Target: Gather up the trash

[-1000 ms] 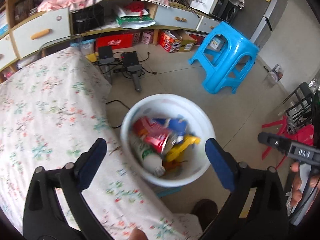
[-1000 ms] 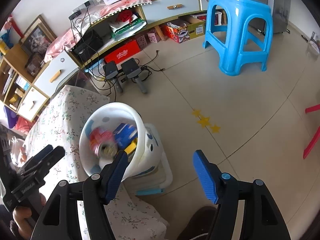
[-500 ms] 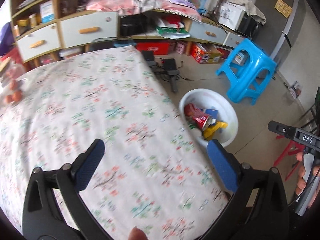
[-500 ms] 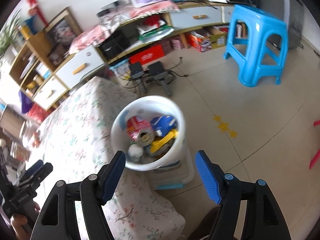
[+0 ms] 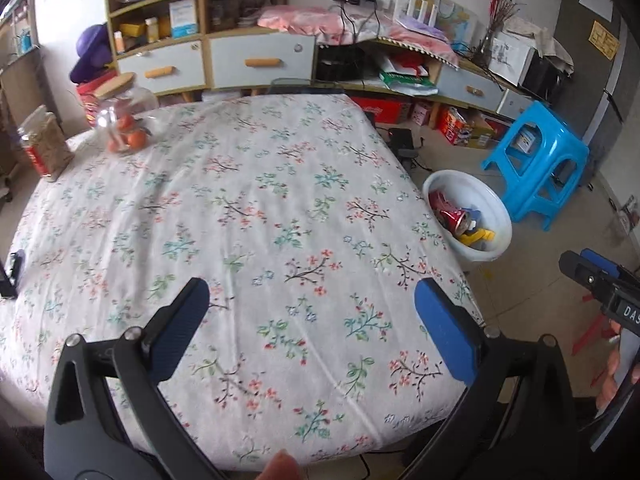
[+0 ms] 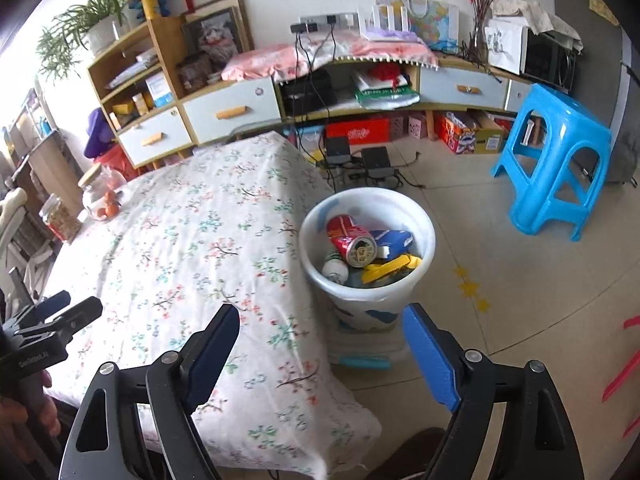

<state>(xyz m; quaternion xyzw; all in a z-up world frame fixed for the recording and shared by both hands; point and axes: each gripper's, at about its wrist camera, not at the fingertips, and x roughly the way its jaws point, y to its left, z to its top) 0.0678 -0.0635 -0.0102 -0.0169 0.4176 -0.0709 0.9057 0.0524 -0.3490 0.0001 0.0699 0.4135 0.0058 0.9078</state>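
A: Left gripper [image 5: 308, 316] over floral tablecloth [image 5: 240, 200], jaws spread, empty. Right gripper [image 6: 320, 344] too, released.
B: Trash sits in white bin [image 6: 424, 220] beside table. Risk: swinging low could tip the bin.

A floral tablecloth [image 5: 248, 216] is spread over the table, with a glass jar of oranges [image 5: 124, 124] and a grain-filled jar [image 5: 46, 148] set near its far corner. A bright blue plastic stool [image 6: 556, 164] is parked on the tiled floor – well apart from the table. Drawers with wooden handles [image 5: 262, 63] are seen in the cabinet behind, and a potted plant [image 6: 86, 20] is perched on top.
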